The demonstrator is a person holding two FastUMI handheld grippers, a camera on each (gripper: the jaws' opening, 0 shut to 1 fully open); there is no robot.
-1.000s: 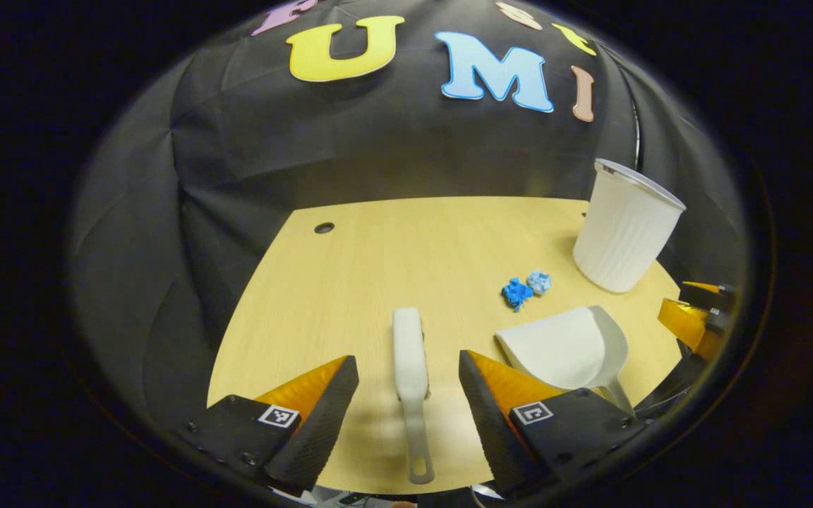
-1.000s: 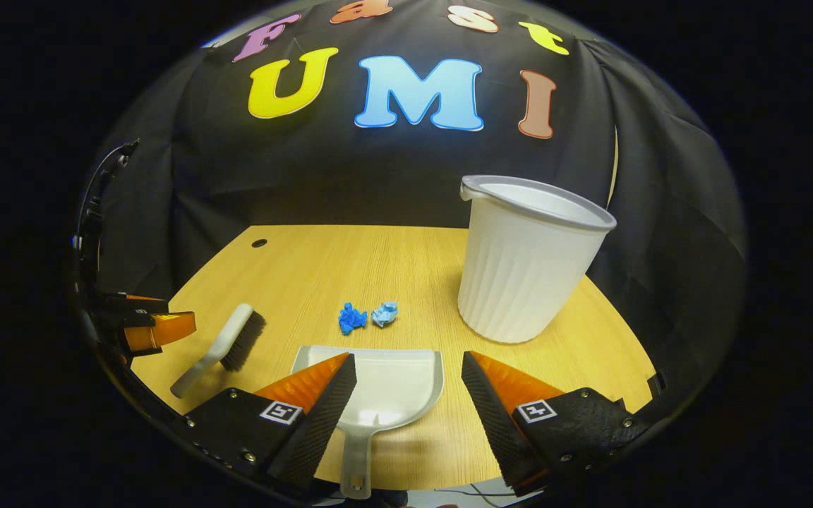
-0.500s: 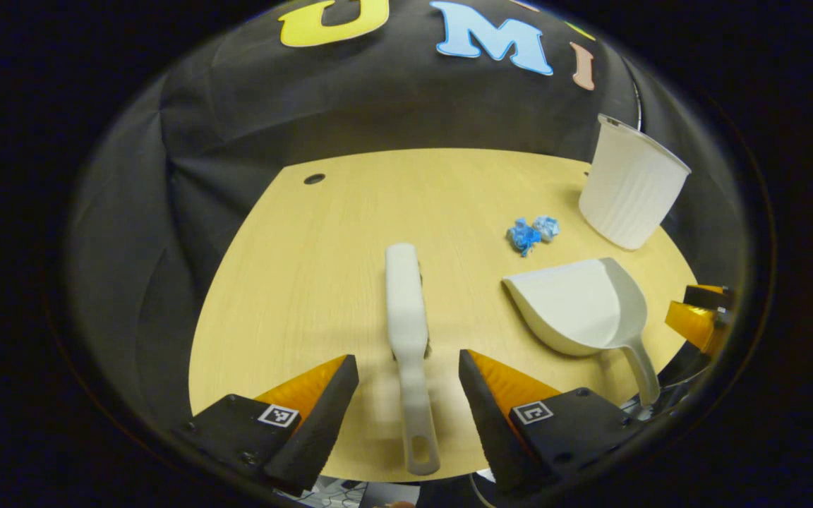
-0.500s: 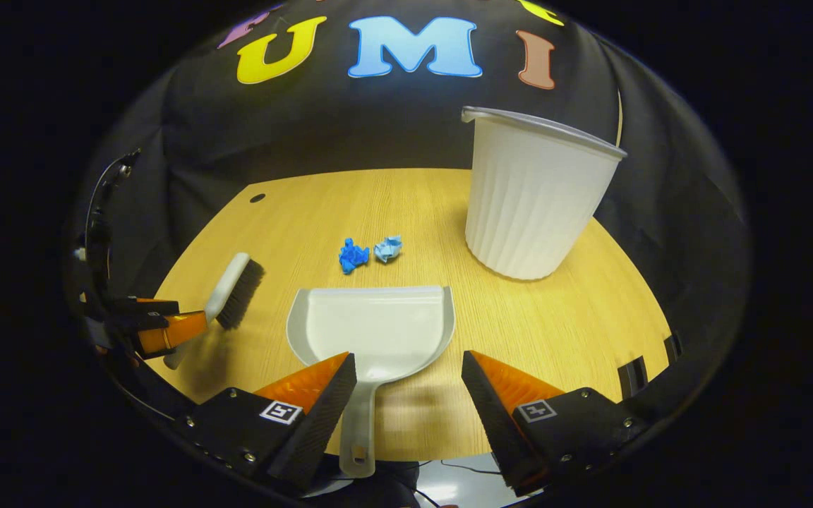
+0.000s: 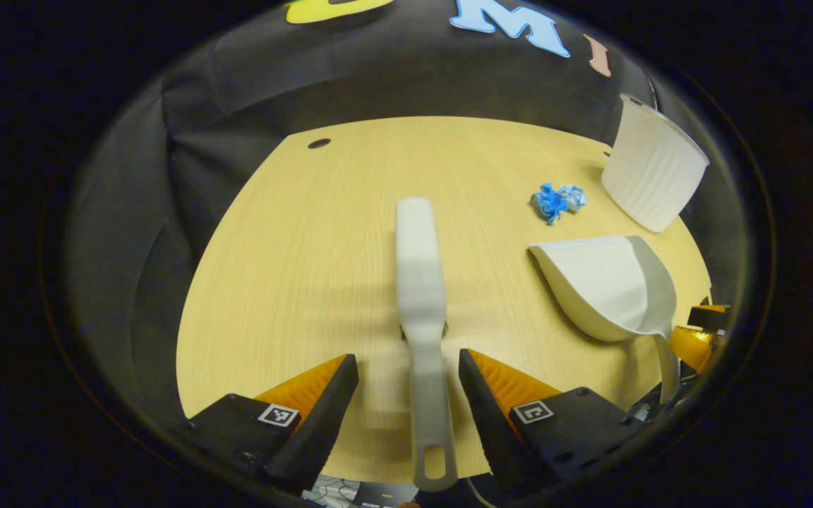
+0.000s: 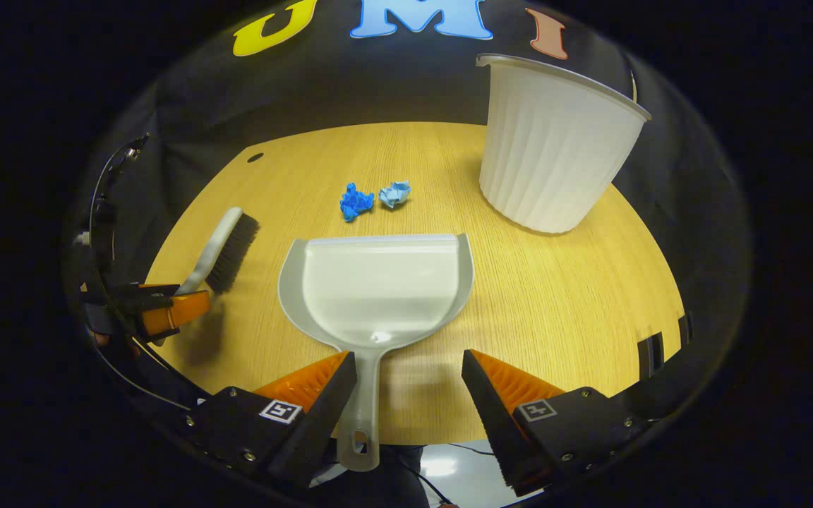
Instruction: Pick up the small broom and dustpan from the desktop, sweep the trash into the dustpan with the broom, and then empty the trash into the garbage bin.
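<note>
In the left gripper view, the left gripper (image 5: 406,381) stands released, its two orange-and-black fingers spread at about 7 and 5 o'clock with a gap on each side of the small broom's handle. The small broom (image 5: 420,282) lies on the wooden desktop (image 5: 293,233), its white back running from the centre down toward 6 o'clock, where the handle's hanging slot reaches the desk's near edge. At 3 o'clock the white dustpan (image 5: 607,286) rests on the desktop. Beyond the dustpan, toward 2 o'clock, two crumpled blue paper scraps (image 5: 557,201) lie touching each other, and the white ribbed garbage bin (image 5: 653,173) stands upright just past them.

In the right gripper view, the broom (image 6: 223,243) sits at 9 o'clock with its dark bristles facing the dustpan. The dustpan (image 6: 378,289) lies flat at the centre, mouth toward 12 o'clock and handle pointing to 6 o'clock. The right gripper (image 6: 408,384) is likewise released, its fingers spread either side of that handle, the left one nearer to it. The scraps (image 6: 372,199) lie just beyond the pan's mouth, and the bin (image 6: 555,148) stands at 1 o'clock.
</note>
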